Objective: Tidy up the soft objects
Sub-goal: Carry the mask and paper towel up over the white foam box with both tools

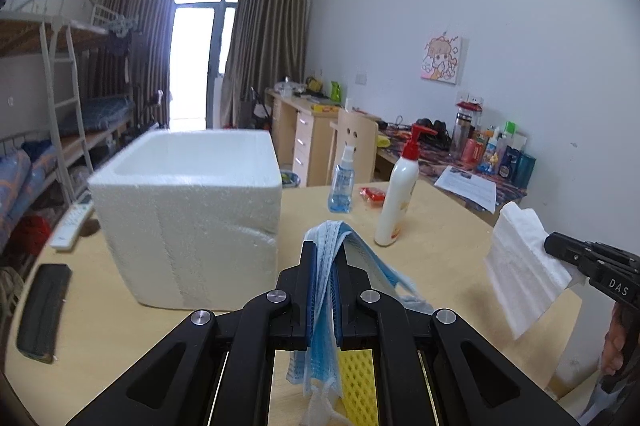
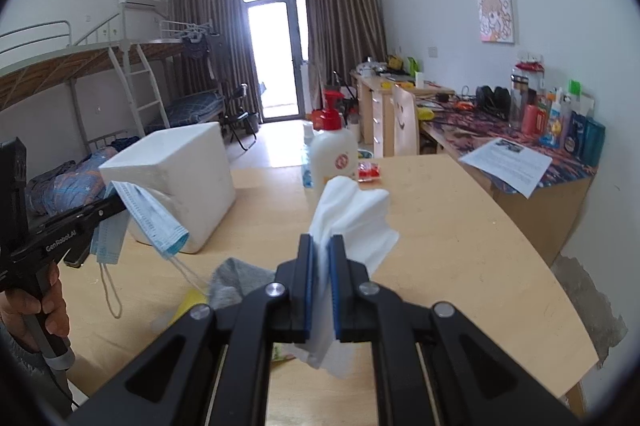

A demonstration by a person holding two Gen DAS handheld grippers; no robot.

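Fingers of my left gripper (image 1: 324,278) are clenched on a blue face mask (image 1: 320,310); my right gripper (image 2: 320,278) pinches a white tissue (image 2: 352,214). Both hang above the surface (image 2: 460,246), likely bound for the foam box (image 1: 188,209). Legible: "DAS", "GenRobot.AI".

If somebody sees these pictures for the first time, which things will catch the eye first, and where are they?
Probably the two held soft things: a blue face mask pinched in the left hand-held gripper, and a white tissue pinched in the right hand-held gripper, both lifted above the wooden table. Next comes the big white foam box, standing open on the table's left part.
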